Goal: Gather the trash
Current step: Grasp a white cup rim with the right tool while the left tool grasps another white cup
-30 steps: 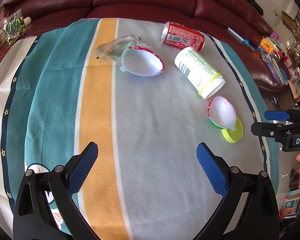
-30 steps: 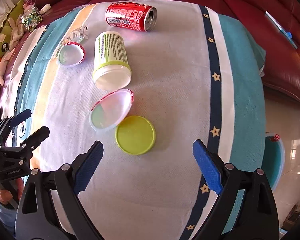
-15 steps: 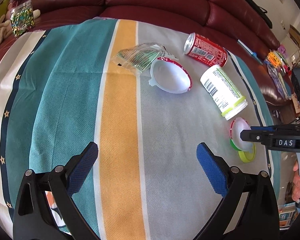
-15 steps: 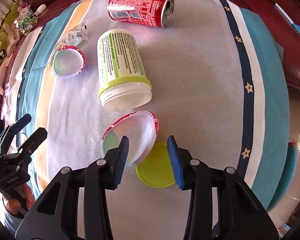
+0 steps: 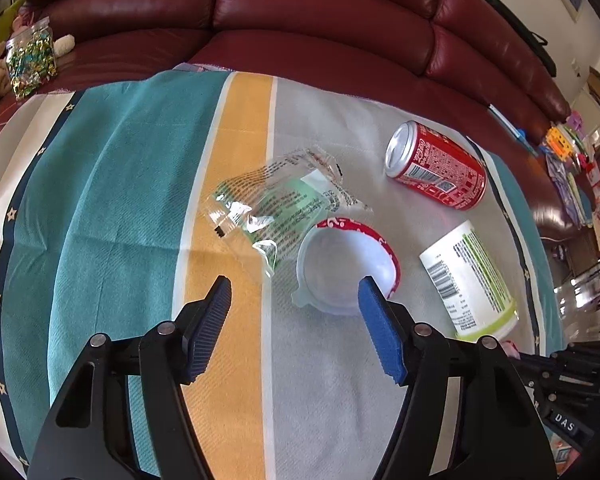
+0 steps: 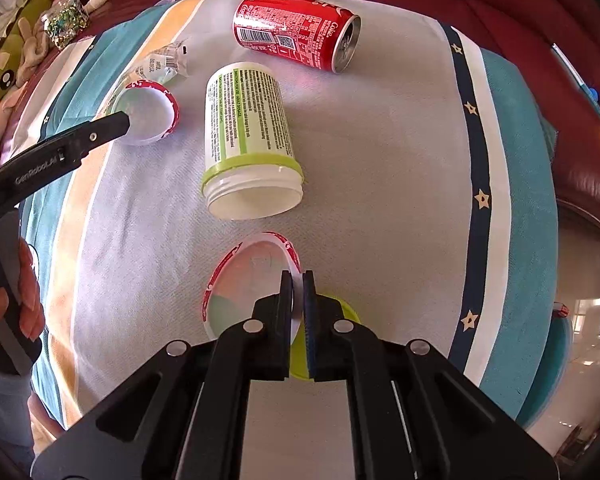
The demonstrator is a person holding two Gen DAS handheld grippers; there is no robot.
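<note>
Right tool (image 6: 297, 292) pinching red-rimmed cup (image 6: 252, 276) (empty), left tool (image 5: 294, 300) spread wide, white jar (image 6: 246, 136) empty.

On the cloth lie two red-rimmed white plastic cups, one (image 6: 256, 284) between the right tongs, one (image 5: 346, 270) before the left tongs; one red aluminium can (image 6: 296, 36), one white plastic jar (image 6: 248, 140), one round lime-green lid (image 6: 346, 312), one clear plastic wrapper (image 5: 276, 204).

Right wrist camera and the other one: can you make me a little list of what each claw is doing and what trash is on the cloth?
right claw: shut on the near cup's rim
near cup: red-rimmed, tipped, resting on the green lid
left claw: open, around the far cup, not gripping
wrapper: clear, crumpled, touching far cup
jar: white, on its side, open
can: red, on its side
cloth: striped with stars
</note>
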